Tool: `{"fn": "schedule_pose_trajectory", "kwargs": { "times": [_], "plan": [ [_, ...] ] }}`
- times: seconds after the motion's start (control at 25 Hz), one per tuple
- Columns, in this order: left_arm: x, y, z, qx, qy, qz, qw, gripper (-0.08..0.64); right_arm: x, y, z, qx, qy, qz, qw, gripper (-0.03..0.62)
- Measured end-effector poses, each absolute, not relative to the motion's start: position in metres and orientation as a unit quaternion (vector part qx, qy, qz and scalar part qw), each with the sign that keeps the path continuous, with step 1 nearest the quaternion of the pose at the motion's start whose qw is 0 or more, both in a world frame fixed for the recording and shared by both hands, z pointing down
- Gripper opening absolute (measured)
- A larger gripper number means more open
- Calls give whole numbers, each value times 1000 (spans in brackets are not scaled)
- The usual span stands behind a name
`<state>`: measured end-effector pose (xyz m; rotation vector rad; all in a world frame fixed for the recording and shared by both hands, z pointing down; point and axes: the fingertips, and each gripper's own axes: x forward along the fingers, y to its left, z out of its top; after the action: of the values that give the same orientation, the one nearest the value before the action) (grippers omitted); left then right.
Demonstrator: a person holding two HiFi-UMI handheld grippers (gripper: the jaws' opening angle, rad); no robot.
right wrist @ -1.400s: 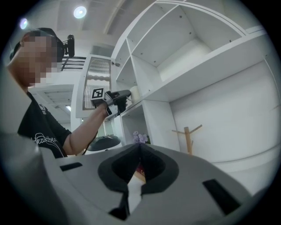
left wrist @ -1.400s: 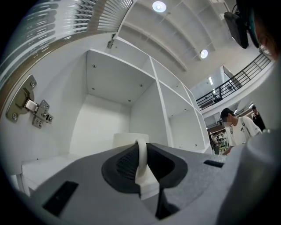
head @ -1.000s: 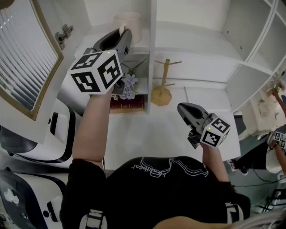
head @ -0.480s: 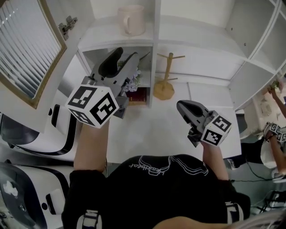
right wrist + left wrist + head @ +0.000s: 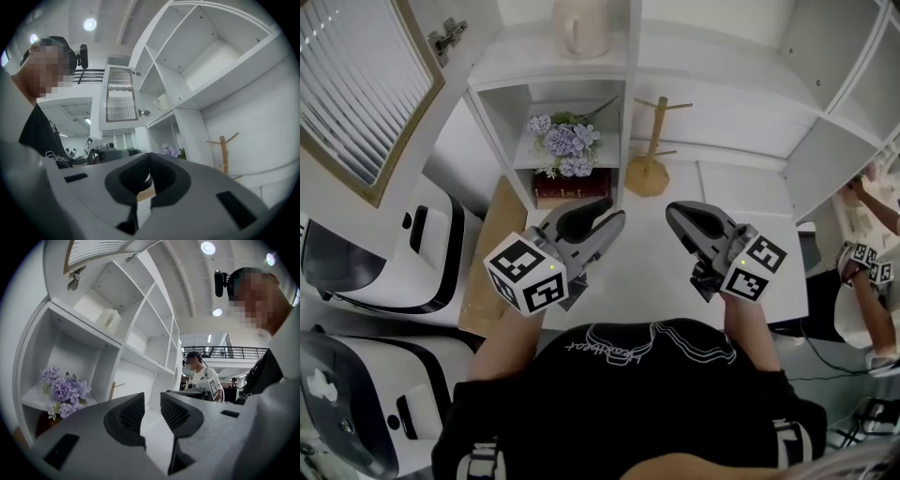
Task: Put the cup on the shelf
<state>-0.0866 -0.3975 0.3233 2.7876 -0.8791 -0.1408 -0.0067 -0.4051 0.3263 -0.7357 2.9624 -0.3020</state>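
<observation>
- On the upper shelf point(image 5: 525, 66), in its left compartment, the cup point(image 5: 581, 26) stands upright, well apart from both grippers.
- The left gripper point(image 5: 605, 217) is held over the white table point(image 5: 656, 272) in front of the shelf unit. Its jaws are released with a clear gap, have just been closing a little, and have nothing between them.
- The right gripper point(image 5: 675, 211) is beside it, jaws clenched tip to tip and empty.
- Below the cup, purple flowers point(image 5: 562, 145) sit on what looks like a dark red book point(image 5: 567, 187).
- A wooden mug stand point(image 5: 649, 169) stands on the table, just right of that compartment.
</observation>
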Motion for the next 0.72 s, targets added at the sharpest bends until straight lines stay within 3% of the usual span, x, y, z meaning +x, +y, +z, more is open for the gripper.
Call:
{"fn": "schedule_pose_trajectory", "kwargs": {
  "times": [0.12,0.72],
  "plan": [
    [-82,-385,340,950,-284,-38,124,10,-9,-400,331,-236,966,-100,32,6],
    [-86,-383,344,947,-297,-34,120,5,-32,-397,331,-223,969,-101,30,6]
  ]
}}
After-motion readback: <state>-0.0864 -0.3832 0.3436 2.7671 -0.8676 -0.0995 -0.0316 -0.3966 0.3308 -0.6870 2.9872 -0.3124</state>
